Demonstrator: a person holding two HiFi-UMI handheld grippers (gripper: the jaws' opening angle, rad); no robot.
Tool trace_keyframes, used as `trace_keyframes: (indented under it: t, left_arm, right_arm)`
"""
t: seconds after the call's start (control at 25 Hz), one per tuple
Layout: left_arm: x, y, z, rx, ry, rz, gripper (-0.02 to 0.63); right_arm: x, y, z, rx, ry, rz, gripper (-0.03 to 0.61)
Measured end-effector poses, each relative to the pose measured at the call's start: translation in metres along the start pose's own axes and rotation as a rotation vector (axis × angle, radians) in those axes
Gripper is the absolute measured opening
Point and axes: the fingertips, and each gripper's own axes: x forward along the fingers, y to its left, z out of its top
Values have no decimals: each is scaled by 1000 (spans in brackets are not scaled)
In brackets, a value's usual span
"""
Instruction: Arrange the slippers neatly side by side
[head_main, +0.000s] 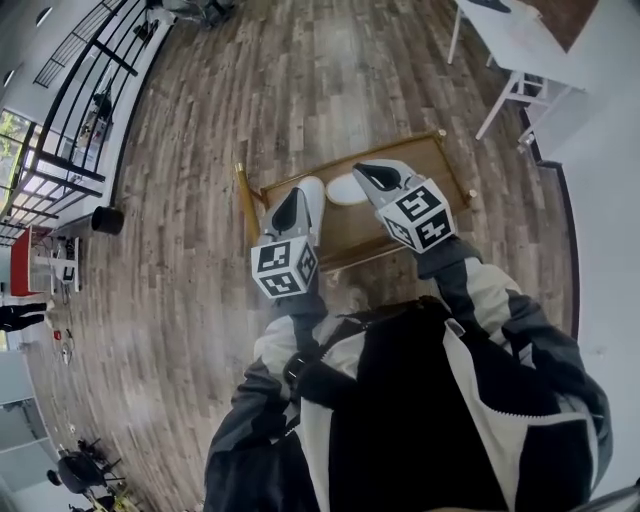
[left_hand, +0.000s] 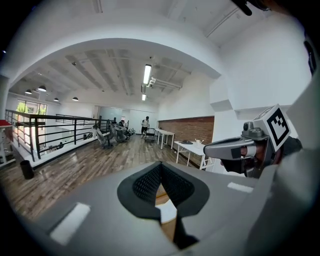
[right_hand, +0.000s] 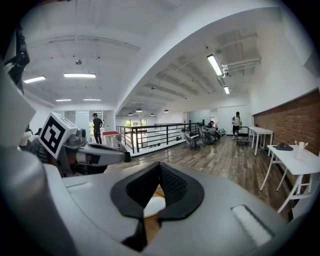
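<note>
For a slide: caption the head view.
Left gripper and right gripper, both shut, above a wooden table bearing a white object.

I see a wooden surface (head_main: 442, 165) on the plank floor (head_main: 300, 80), a white table (head_main: 520, 45) far right, and a black railing (head_main: 90, 90) and dark bin (head_main: 107, 219) at left.

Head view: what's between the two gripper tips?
Head view shows a white oval object, likely a slipper, on the wooden platform in the gap between the left gripper and right gripper. Both are shut and empty.
</note>
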Motion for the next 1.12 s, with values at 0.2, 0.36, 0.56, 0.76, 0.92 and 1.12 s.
trace_keyframes:
  t: [0.2,0.36,0.56,0.76,0.92,1.12]
  left_arm:
    - [27,24,12,11,-18,-43,3]
    - [39,32,12,2,-14,-42,3]
    - [47,28,5,-10,1,3,3]
    - [46,29,3,-29,4,74,3]
    - [45,32,-9,-33,19,113,3]
    - [56,38,-52,2,109,134,35]
  right_arm:
    - [31,-7,10,1,2,-35,3]
    - [40,-15,10,3,18,-41,3]
    - [42,-30,12,-7,19,-4,3]
    - [50,-37,17,-27,23,64,3]
    - [52,-33,13,-42,32,117,3]
    - [52,-31,10,-54,44,154,3]
